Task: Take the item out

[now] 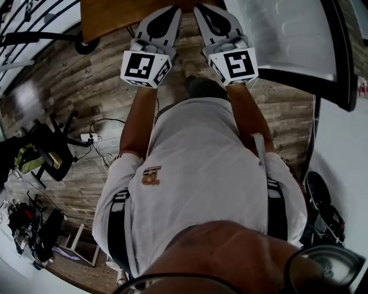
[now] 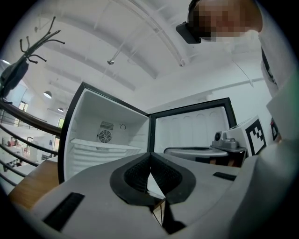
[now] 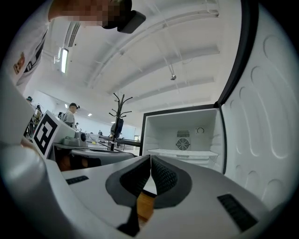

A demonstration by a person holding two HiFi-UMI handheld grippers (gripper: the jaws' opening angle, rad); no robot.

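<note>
The grey two-jaw left gripper (image 1: 169,12) (image 2: 150,161) sits at 12 o'clock in the head view, and the matching right gripper (image 1: 206,12) (image 3: 150,163) is just beside it towards 1 o'clock. Both point away from the person's light grey T-shirt (image 1: 195,166). In each gripper view the ribbed black pads are pressed together with nothing between them.

A small white refrigerator (image 2: 107,135) (image 3: 182,135) stands ahead of both grippers, at about 10 o'clock of the left jaws and 1 o'clock of the right ones. Its black-edged door (image 1: 287,34) (image 2: 191,128) (image 3: 261,116) is swung wide open. Inside the compartment a white shelf (image 3: 182,152) runs below a round fan grille (image 3: 182,144) on the back wall.

A brown wooden tabletop (image 1: 115,14) lies at 11 o'clock in the head view, above the wood-plank floor (image 1: 75,103).

I cannot tell where the item is, since no view shows it.
</note>
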